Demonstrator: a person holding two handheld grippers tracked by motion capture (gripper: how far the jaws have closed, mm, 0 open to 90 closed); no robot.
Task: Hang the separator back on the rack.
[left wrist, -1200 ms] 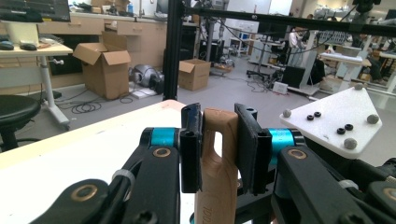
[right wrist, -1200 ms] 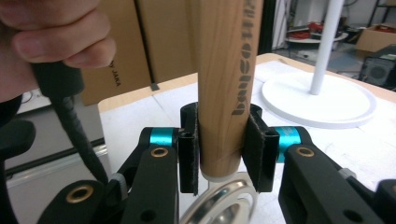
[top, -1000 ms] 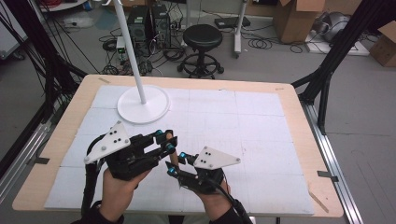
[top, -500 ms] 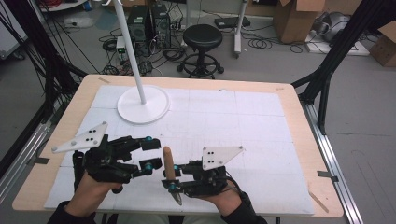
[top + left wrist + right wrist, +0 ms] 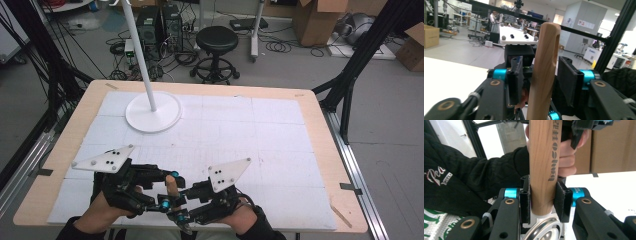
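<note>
1. Wooden round-ended handle of a metal-wheeled cutter (image 5: 171, 186) stands upright near desk's front edge, clamped low in right claw (image 5: 181, 206).
2. Left claw (image 5: 170, 189) straddles its upper part, pads apart from wood, jaws just been closing.

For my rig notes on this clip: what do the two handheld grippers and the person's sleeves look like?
Both the left gripper and right gripper are black linkage frames with turquoise collars at the jaw joints, brass-coloured pivot bushings and flat black pads. Each carries a pale three-cornered plate dotted with dark markers. The sleeves are black knit.
</note>
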